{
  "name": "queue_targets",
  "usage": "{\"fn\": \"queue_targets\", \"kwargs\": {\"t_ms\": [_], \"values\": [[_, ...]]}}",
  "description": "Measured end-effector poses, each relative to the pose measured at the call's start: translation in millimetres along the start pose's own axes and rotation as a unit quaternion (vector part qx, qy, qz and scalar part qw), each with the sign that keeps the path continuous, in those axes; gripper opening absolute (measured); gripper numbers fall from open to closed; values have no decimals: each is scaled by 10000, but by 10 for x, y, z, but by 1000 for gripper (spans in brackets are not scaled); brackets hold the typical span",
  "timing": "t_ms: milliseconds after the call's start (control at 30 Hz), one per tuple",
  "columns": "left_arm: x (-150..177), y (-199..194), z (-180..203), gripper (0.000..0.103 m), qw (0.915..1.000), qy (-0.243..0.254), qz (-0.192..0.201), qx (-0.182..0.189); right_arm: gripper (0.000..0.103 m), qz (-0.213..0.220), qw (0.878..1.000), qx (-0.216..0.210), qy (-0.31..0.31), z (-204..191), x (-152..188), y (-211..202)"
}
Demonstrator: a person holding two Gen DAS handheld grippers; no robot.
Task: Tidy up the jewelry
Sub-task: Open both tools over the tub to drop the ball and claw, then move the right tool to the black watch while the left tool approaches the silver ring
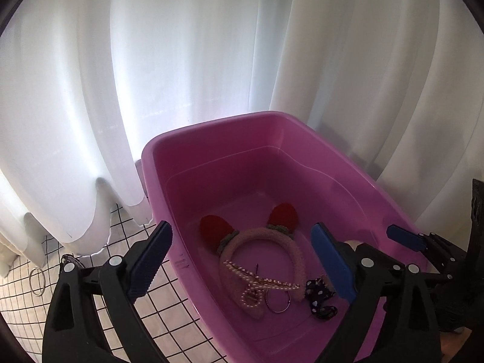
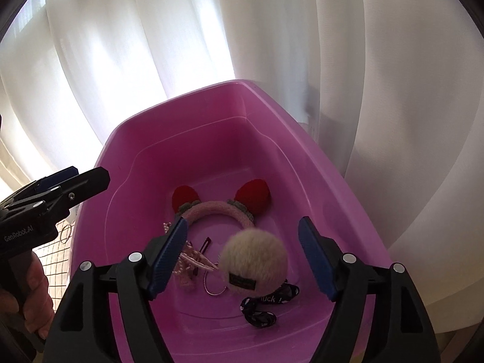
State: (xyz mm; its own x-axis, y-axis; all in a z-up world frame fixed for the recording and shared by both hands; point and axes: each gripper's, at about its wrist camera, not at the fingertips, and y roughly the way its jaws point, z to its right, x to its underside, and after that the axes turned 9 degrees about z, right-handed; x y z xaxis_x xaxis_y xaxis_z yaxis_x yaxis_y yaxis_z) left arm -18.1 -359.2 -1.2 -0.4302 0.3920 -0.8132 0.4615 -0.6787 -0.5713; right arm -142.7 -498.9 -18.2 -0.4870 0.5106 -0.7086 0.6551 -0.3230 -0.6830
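Observation:
A pink plastic tub holds a fuzzy pink headband with red ears, a pearl clip, a metal ring, and a dark dotted ribbon. A beige pom-pom sits between my right gripper's open fingers, touching neither; whether it rests on the tub floor or hangs in the air I cannot tell. My left gripper is open and empty over the tub's left side. The right gripper's fingers show at right in the left view.
White curtains hang close behind the tub. The tub stands on a white cloth with a black grid. A metal ring lies on the cloth left of the tub. A hand holds the left gripper's handle.

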Motion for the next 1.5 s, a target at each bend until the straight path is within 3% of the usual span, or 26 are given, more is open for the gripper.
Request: {"fn": "queue_targets", "kwargs": {"t_ms": [433,667,833,1100,1367,1500], "values": [[80,-235,-311,93,9975,-665,0,-245,73,12,9994,-300,184,-58,-20,-60],[263,-663,-598,94,9952,-818,222,-495,75,71,9967,-802,39,-329,24,-105],[413,-986,-967,94,9916,-894,314,-880,76,243,9906,-1311,-291,-714,25,-213],[661,-1428,-1729,94,9780,-1336,254,-1584,80,410,9807,-1604,-1038,-1484,6,-315],[948,-1790,-2552,94,9598,-1837,126,-2120,80,182,9698,-1949,-1452,-2261,91,-208],[1139,-1933,-2948,94,9495,-2046,77,-2376,80,-167,9659,-2097,-1508,-2643,173,-10]]}}
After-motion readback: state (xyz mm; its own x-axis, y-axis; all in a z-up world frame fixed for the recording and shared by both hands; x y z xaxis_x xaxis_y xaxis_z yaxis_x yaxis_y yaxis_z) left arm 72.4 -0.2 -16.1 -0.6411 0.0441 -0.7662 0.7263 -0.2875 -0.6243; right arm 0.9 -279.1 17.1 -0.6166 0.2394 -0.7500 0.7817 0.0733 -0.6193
